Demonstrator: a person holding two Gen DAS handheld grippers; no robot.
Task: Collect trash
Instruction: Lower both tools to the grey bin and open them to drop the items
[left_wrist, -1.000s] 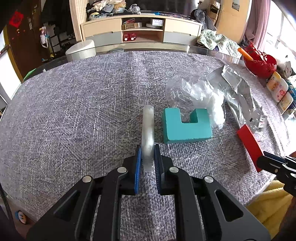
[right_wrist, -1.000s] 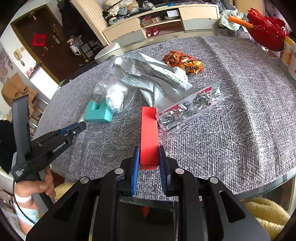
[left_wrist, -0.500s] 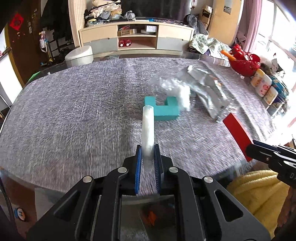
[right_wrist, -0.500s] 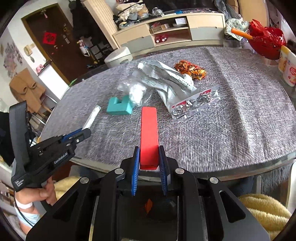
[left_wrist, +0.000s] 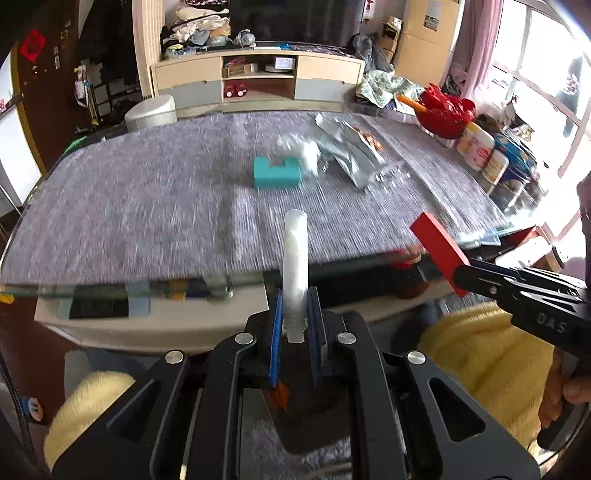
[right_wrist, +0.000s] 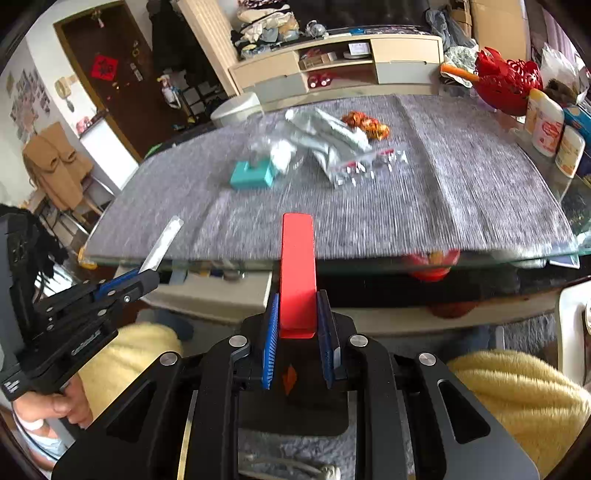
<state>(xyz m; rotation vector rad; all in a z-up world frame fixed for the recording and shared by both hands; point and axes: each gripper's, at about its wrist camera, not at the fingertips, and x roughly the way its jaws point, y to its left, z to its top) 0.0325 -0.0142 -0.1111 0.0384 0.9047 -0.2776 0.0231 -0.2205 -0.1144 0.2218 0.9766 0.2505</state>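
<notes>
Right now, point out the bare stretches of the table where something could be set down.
The grey tablecloth is bare along the near edge, in front of the teal block, and across its whole left part. It is crowded mid-table: the block, a clear plastic bag, silver foil packets and an orange wrapper cluster there. Bottles line the right rim.

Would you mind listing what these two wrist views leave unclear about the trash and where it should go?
- Any trash bin: in neither view.
- Print on the crumpled silver foil bags: motion-blurred in both views.
- Clear plastic wrap beside the teal notched foam block: blurred, outline uncertain.
- Inner end of the white translucent strip: hidden between the left gripper pads.
- Flat red block: lower end hidden in the right gripper.
</notes>
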